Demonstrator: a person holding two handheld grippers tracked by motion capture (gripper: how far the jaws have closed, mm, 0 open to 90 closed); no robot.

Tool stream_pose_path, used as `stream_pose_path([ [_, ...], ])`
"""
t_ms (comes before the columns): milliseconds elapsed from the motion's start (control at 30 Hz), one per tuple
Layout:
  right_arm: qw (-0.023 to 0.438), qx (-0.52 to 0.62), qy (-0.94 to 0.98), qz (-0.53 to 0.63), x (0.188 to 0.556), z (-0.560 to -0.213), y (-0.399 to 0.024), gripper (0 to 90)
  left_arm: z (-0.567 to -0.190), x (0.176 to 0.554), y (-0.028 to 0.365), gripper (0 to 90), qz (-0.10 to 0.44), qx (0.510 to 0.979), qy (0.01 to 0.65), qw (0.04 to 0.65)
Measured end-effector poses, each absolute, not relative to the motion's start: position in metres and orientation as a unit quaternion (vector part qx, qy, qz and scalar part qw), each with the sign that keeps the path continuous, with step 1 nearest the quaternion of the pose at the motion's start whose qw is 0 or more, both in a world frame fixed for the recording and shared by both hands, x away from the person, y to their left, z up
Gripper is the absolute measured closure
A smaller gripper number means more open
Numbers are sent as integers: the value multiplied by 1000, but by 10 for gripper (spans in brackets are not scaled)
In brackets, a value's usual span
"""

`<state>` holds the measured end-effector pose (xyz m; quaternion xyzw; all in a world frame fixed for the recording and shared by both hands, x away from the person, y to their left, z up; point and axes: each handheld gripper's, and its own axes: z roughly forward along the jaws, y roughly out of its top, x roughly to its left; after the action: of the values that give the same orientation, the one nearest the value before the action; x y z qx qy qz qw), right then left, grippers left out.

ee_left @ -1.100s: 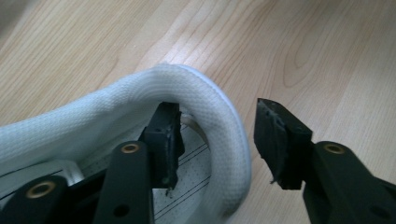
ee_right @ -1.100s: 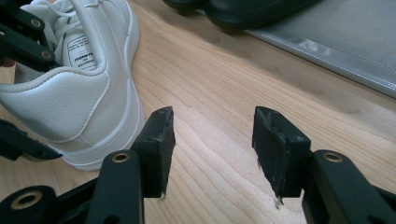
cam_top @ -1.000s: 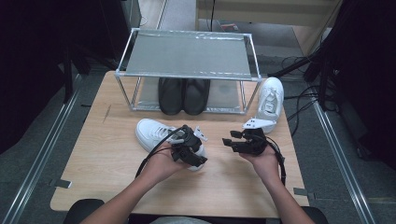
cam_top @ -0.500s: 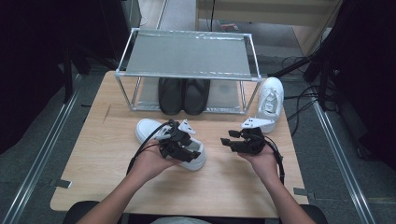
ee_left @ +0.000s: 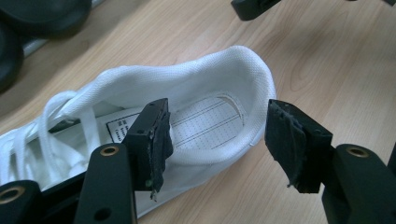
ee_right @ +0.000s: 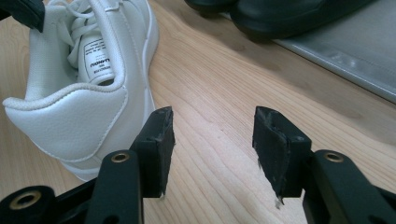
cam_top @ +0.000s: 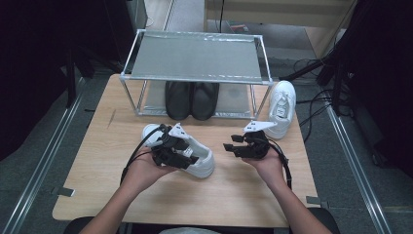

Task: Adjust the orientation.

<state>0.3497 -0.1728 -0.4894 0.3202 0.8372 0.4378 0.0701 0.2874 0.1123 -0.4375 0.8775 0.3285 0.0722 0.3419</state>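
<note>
I take the white sneaker (cam_top: 195,155) at the middle of the wooden table (cam_top: 97,161) as my reference. It lies on the table top in front of the metal shoe rack (cam_top: 195,63), toe toward the rack's left leg and heel toward me.

My left gripper (cam_top: 176,157) sits directly over this sneaker. In the left gripper view (ee_left: 217,140) its jaws have just been opening and now stand wide apart. One pad (ee_left: 156,140) hangs over the shoe's opening above the insole, the other pad (ee_left: 289,142) lies outside the heel collar, above bare table. The heel rim of the sneaker (ee_left: 187,93) passes between them, and neither pad presses on it. The left gripper grips nothing.

My right gripper (cam_top: 233,147) hovers just to the right of the sneaker, apart from it. In the right gripper view (ee_right: 212,144) its jaws are spread with only wood grain between them. The sneaker's heel (ee_right: 74,116) lies beside one jaw; I cannot tell whether they touch.

A pair of black shoes (cam_top: 192,100) stands on the rack's lower shelf, beyond the sneaker. A second white sneaker (cam_top: 282,105) lies well to the right of the reference sneaker, outside the rack's right leg.
</note>
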Motion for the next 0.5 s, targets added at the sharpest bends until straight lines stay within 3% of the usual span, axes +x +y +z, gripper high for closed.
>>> stream_pose_path([
  [500,55,301,847,435,355,-491,-154,494,-443,273,153,405,100,855,374,346],
])
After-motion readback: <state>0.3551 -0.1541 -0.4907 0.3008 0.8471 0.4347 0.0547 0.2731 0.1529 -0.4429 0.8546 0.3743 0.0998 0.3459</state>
